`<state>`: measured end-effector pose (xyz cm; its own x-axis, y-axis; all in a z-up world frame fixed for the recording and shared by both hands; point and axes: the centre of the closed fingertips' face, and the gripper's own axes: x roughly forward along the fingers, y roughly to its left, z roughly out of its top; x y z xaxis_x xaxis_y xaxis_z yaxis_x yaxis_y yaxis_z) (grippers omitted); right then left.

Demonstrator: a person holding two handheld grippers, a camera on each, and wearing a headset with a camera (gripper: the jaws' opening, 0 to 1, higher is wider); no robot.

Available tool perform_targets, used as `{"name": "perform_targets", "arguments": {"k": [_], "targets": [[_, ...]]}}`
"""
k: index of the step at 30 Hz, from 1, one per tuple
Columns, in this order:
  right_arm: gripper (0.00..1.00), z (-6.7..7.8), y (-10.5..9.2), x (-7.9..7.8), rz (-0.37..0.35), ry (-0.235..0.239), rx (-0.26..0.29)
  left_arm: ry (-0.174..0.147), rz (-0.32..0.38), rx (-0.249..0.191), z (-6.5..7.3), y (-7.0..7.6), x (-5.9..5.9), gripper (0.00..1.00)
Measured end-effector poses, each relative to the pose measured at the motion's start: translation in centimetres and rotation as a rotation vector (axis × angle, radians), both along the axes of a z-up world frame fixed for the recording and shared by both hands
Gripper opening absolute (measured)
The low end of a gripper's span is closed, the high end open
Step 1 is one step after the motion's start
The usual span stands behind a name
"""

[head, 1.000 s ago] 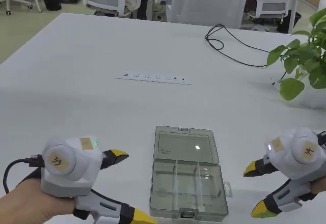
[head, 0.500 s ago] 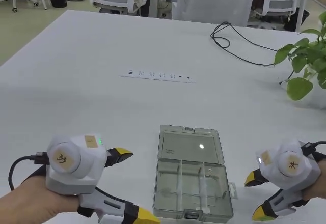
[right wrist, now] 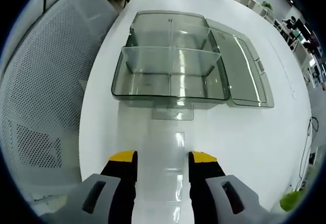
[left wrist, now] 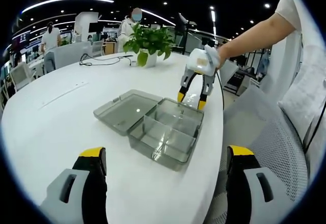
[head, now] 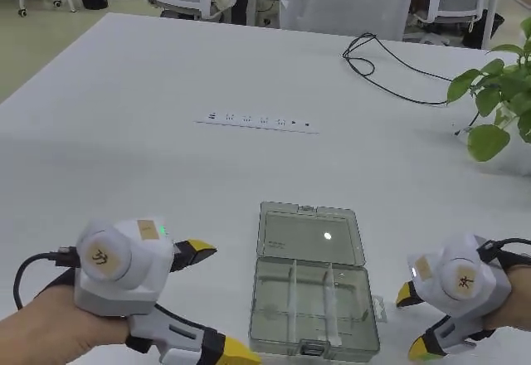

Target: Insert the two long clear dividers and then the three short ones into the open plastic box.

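**Item 1, open plastic box**: we are logging it on the white table, its lid lying flat on the far side.

**Item 2, long clear dividers**: we are seeing two standing upright inside the box, running from lid side to latch side. We are judging that step done.

**Item 3, short clear divider**: we are finding one lying flat just beside the box's right wall. We cannot count any others.

**Item 4, right gripper**: it is hovering right of the box with its jaws apart and nothing between them, pointing at the short divider.

**Item 5, left gripper**: it is hovering left of the box, jaws wide apart and empty.

**Handling note:** we are judging the pickup of a short divider to be the step in hand. Flat clear plastic is likely slippery, so we are recommending:
- tipping it up against the box wall
- pinching it across its thin faces
- carrying it upright to the slots between the long dividers
- steadying the box from its left side with the left gripper
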<state>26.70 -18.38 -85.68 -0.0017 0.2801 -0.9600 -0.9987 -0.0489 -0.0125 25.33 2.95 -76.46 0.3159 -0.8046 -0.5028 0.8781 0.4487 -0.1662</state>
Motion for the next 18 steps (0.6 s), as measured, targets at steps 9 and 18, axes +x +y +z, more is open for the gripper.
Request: {"name": "perform_targets", "arguments": {"k": [9, 18], "targets": [[0.33, 0.06, 0.08, 0.16, -0.003, -0.004, -0.006, -0.001, -0.006, 0.002, -0.06, -0.03, -0.03, 1.00], [0.33, 0.03, 0.00, 0.24, -0.016, -0.002, -0.003, -0.001, -0.006, 0.004, -0.11, 0.09, -0.08, 1.00]]}}
